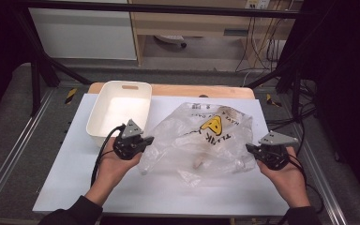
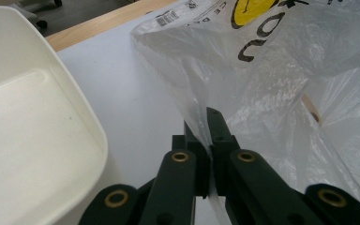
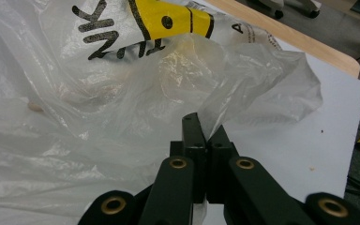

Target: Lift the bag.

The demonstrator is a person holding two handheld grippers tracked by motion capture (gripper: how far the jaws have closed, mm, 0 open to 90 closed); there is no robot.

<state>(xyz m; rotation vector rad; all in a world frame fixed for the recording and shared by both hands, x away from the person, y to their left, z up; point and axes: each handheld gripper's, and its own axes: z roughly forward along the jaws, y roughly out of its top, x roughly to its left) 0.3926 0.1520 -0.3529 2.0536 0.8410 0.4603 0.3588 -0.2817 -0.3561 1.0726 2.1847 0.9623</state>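
- Clear plastic bag [image 1: 201, 140] lies mid-table, printed with a yellow logo [image 1: 212, 124] and black lettering too crumpled to read.
- Left gripper [image 1: 146, 140] pinches the bag's left edge; right gripper [image 1: 249, 148] pinches its right edge.
- White tub [image 1: 120, 112] sits toward the table's far-left corner.

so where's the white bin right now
In the high view the white bin sits at the table's far left, just beyond the left gripper and beside the plastic bag.

One clear plastic bag [image 1: 201, 140], one white bin [image 1: 117, 112], two grippers, left [image 1: 146, 139] and right [image 1: 249, 148]
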